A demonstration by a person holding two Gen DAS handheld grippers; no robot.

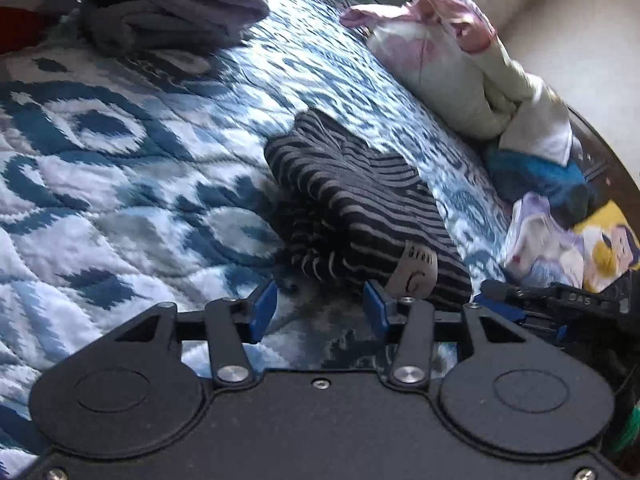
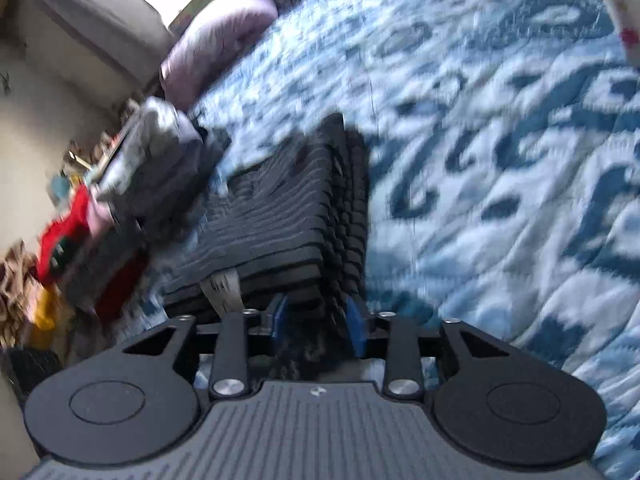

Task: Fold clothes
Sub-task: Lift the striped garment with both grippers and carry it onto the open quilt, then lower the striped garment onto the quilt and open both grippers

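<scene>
1. Far left of the left wrist view: a grey pile of clothes (image 1: 172, 12) lies bunched on the bed (image 1: 100, 184). It looks loosely stacked rather than neatly folded, so I judge it may be work left over; blur keeps me from being sure.
2. Centre: the striped garment (image 1: 360, 208) lies on the bed as a thick, layered bundle with its label (image 1: 414, 274) facing up. Folding of this piece looks nearly complete.
3. Left hand-held gripper (image 1: 320, 312): jaws stand wide apart, holding nothing, just in front of the near edge of the striped garment.
4. Right hand-held gripper (image 2: 318, 320): jaws narrow, with dark striped cloth between them at the near edge of the bundle; it appears to grip that edge.
5. Right of the left wrist view: a pale bundle (image 1: 452, 68) and a blue item (image 1: 532, 176) sit crumpled near the bed's edge, apparently not yet folded.
6. Judgement: one garment nearly done; several remain.
</scene>
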